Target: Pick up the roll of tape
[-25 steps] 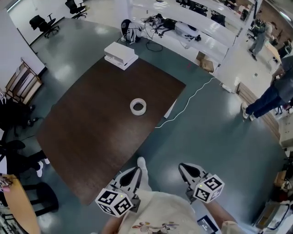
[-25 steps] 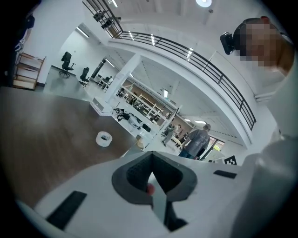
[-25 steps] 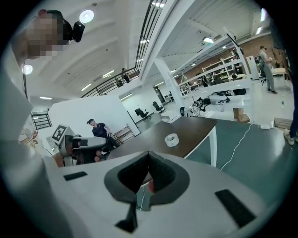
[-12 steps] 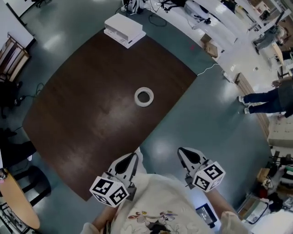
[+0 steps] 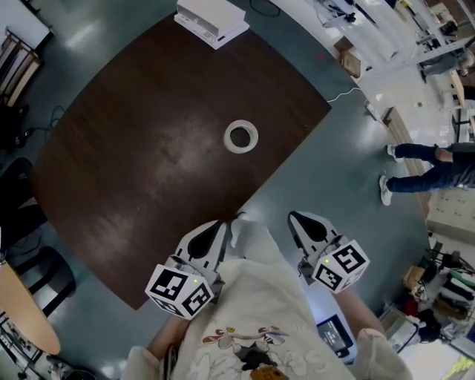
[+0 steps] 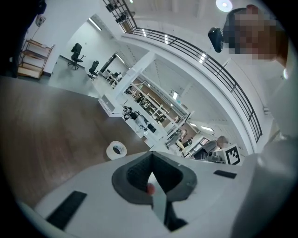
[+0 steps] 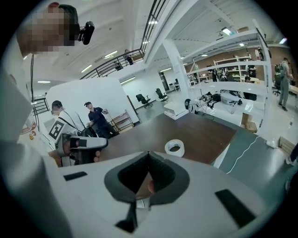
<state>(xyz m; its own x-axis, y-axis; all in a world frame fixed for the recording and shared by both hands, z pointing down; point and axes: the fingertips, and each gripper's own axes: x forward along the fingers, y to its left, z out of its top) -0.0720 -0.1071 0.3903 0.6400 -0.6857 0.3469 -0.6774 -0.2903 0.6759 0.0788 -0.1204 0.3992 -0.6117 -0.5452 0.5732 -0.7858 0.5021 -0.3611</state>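
Dark counter (image 5: 133,163), roll of tape (image 5: 241,136) flat near centre, white box (image 5: 211,16) at 12 o'clock. At 6 o'clock, left hand-held gripper (image 5: 221,225) and right hand-held gripper (image 5: 295,217), both clenched empty.

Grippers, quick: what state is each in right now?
Left gripper: shut, holding nothing.
Right gripper: shut, holding nothing.

Table (image 5: 126,156) dark wood grain, faint sheen; floor (image 5: 326,185) glossy, reflective; roll of tape (image 5: 242,149) white, smooth
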